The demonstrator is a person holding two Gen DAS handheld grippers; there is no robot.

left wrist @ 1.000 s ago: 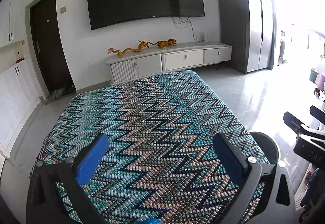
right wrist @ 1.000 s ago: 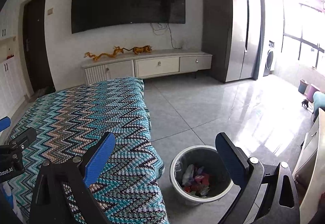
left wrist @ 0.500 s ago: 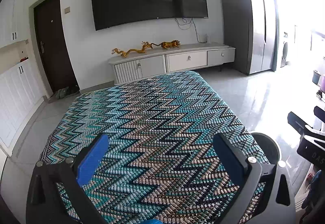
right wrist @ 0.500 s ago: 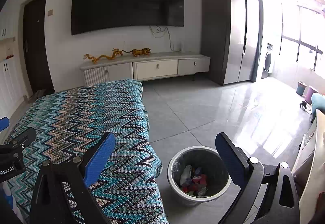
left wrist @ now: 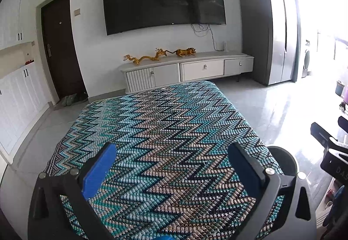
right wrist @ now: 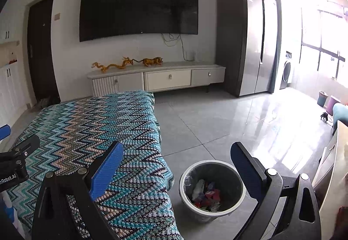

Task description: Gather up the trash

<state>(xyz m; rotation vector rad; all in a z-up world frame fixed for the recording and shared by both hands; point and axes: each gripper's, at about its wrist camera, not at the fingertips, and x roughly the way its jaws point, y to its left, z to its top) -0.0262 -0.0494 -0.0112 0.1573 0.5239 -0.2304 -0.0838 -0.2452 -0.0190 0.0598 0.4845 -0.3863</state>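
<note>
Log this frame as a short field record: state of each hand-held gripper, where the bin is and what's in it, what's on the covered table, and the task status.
left hand-held gripper: open, holds nothing, above the zigzag cloth
right hand-held gripper: open, holds nothing, between the cloth's edge and the trash bin
trash bin: on the floor beside the covered table, lined, with crumpled wrappers inside
cloth surface: no loose trash visible
task status: trash seems collected; hidden areas unknown

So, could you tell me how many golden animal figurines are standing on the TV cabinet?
2: a long dragon figurine at the cabinet's left end and a tiger figurine just right of it, below the TV.
</note>
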